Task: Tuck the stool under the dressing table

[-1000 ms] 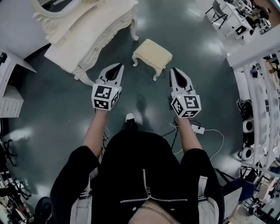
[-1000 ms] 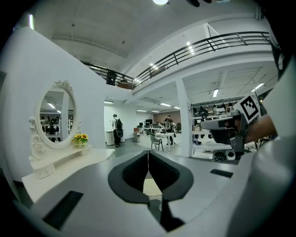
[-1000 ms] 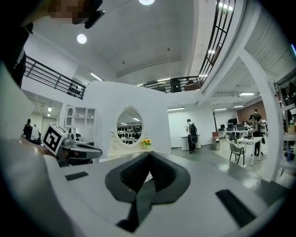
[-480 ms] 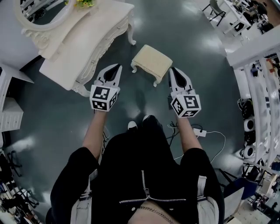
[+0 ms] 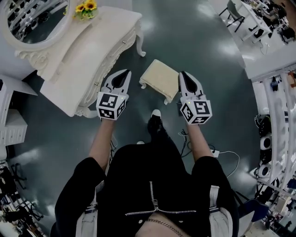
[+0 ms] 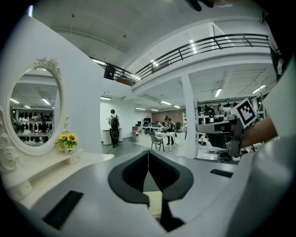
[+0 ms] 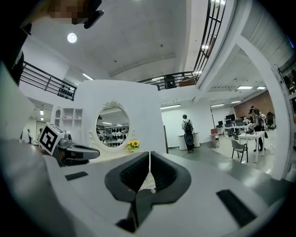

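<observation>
Stool (image 5: 160,80) near dressing table (image 5: 92,51), sunflowers (image 5: 85,6) on it

**Even indoor light, heavy fisheye bend**

Lit from above by ceiling strips (image 6: 217,92) and a round lamp (image 7: 71,38). Pale glare patches on the dark glossy floor (image 5: 194,55). Strongly curved at the edges, with black vignetting in both gripper views. Mostly sharp; soft only nearest the lens.

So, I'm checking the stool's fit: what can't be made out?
Space under the dressing table: head view, hidden by its top.
Far legs of the stool: head view, under its seat.
Most of the stool: left gripper view, behind the shut left gripper.
Mirror: head view, cut by the edge.
</observation>
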`<state>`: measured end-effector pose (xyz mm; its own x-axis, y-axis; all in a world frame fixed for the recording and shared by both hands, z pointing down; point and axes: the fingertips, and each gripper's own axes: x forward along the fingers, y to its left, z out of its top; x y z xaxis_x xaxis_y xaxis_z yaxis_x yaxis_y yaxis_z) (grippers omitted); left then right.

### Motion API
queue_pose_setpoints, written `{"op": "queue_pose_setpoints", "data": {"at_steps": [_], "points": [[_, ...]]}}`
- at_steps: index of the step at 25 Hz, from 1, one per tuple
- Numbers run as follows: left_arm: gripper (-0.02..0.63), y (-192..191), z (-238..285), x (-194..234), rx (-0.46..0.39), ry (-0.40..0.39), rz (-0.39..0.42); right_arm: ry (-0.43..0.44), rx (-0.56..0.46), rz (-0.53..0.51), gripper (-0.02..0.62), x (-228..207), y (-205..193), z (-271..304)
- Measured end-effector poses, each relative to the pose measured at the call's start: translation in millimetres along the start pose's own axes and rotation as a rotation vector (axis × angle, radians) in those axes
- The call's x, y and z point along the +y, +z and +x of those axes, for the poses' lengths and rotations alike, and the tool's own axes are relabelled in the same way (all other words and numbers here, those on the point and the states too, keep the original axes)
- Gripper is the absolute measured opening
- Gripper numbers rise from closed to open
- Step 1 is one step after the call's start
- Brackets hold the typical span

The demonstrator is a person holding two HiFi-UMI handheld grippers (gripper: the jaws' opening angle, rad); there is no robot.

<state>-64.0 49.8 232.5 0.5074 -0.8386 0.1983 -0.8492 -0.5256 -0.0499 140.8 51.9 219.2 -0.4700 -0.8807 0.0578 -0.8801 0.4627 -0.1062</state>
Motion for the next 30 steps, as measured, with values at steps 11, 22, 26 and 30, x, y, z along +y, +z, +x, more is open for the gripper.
{"op": "queue_pose_setpoints", "data": {"at_steps": [11, 22, 26, 30], "points": [[0.021, 47.5, 114.8, 41.4, -0.020, 0.080, -0.013, 0.108, -0.032, 0.002, 0.091, -79.9, 45.9, 108.6], [0.021, 53.9, 162.6, 69.8, -0.022, 0.075, -0.018, 0.125, -0.020, -0.052, 0.242, -98.2, 54.9, 153.5], [0.021, 51.3, 178.5, 71.3, -0.003, 0.045, -0.021, 0.102, 0.001, -0.025, 0.252, -109.6, 48.1, 156.6], [0.021, 40.9, 198.0, 67.0, 0.025, -0.002, -0.023, 0.072, 0.042, 0.041, 0.279, -124.6, 32.4, 154.4]]}}
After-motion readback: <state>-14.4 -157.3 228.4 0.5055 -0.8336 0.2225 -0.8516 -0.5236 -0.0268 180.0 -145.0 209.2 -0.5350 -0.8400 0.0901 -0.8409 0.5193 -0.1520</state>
